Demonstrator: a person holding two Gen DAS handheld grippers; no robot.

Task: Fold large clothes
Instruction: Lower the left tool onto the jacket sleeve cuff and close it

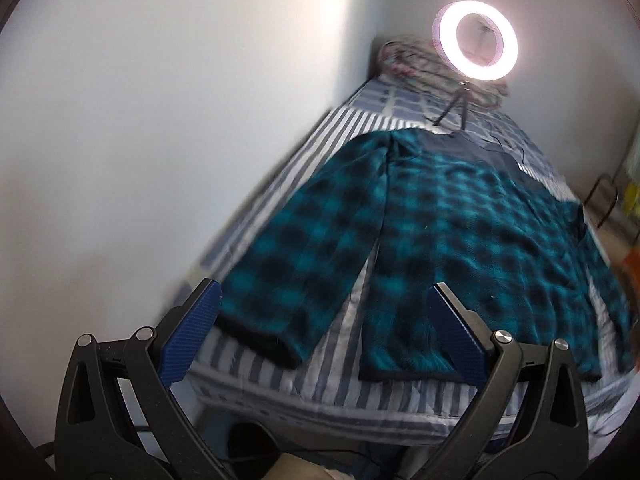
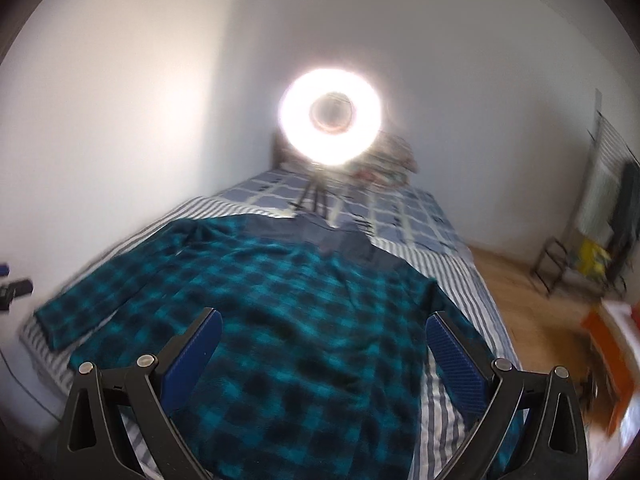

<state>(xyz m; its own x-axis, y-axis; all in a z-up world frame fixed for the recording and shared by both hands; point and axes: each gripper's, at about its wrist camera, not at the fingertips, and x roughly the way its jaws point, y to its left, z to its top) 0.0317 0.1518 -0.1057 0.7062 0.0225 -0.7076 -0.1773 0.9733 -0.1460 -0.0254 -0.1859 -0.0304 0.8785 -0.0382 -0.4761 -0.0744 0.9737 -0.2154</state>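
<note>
White wall (image 1: 140, 140) seen at left. Left gripper (image 1: 324, 300) held above near bed edge, jaws apart, nothing clasped. Teal plaid garment (image 1: 460, 232) spread flat on striped bed (image 1: 280, 372), sleeve laid out leftward. Right gripper (image 2: 324, 328) held over garment, jaws apart, empty. Ring light (image 1: 475, 40) placed at bed's far end.

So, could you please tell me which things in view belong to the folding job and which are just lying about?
Part of the job:
- teal plaid garment, spread flat on the bed
- striped bed sheet, the work surface
- left gripper and right gripper, both open and empty

Just lying about:
- ring light on its small tripod
- bundled bedding at the far end
- metal chair on the floor
</note>
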